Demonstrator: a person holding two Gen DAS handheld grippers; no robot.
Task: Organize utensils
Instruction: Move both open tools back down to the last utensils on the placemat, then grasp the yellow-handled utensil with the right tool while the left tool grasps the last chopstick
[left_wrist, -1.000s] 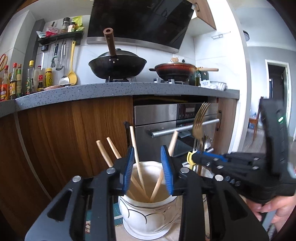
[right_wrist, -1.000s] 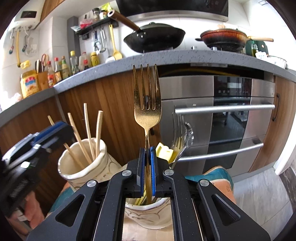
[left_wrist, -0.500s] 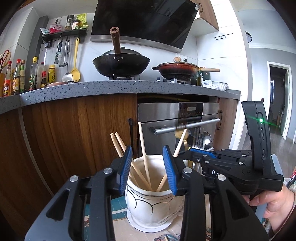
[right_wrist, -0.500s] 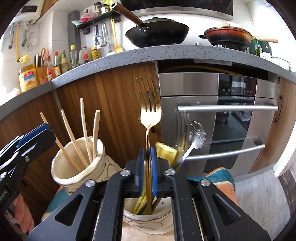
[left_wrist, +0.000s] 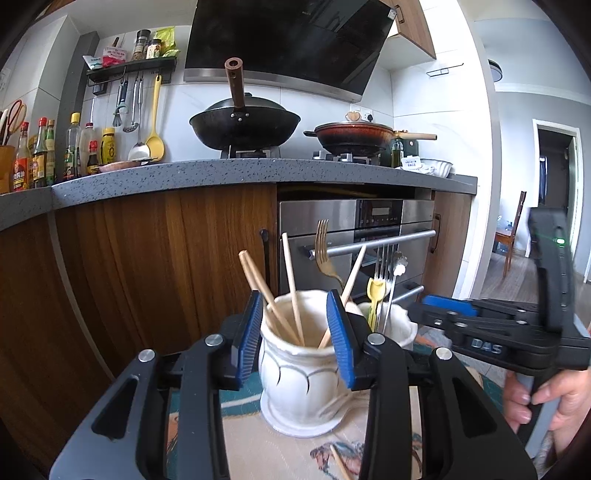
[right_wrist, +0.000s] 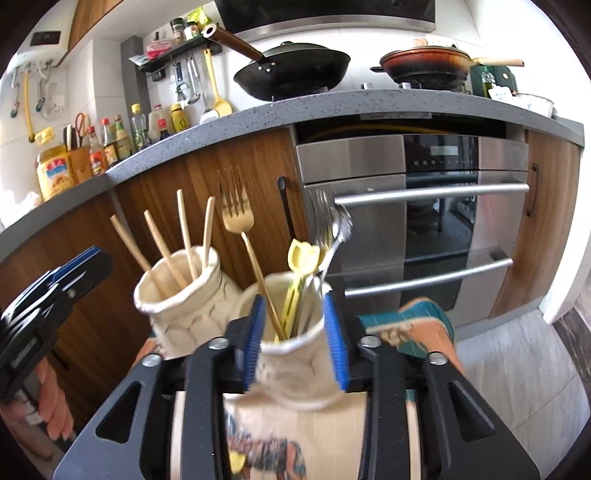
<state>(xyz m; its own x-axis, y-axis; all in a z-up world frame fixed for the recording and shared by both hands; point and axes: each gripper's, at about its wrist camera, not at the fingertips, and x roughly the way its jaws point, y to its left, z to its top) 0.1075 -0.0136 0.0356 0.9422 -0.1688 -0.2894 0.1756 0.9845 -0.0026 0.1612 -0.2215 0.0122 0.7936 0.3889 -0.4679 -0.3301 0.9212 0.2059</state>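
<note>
Both pairs of blue-padded fingers stand apart with nothing pinched. The right gripper (right_wrist: 295, 341) has just been opening: its fingers (right_wrist: 252, 338) now stand a little way apart and nothing is pressed between the pads. The gold fork (right_wrist: 242, 236) stands free in the right-hand white ceramic holder (right_wrist: 295, 373), tines up, its handle leaning against the holder's left inner side. That holder sits just beyond the right gripper's fingertips, framed between them in the right wrist view; whether the pads touch its wall I cannot tell. In the same holder, right of the gold fork, stand a yellow spoon (right_wrist: 303, 254) and some silver cutlery (right_wrist: 332, 225), blurred.

The left gripper (left_wrist: 295, 334) is likewise parted, its fingers (left_wrist: 249, 336) on either side of the left-hand white holder (left_wrist: 295, 380) as seen from behind, and gripping nothing. Four wooden chopsticks (left_wrist: 291, 284) lean in that holder. It stands touching or just beside the right-hand holder; both rest on a patterned mat (left_wrist: 399, 443), where a loose chopstick (left_wrist: 340, 461) lies near the left holder's base. A hand (left_wrist: 543, 402) grasps the right gripper's handle at the right of the left holder.
</note>
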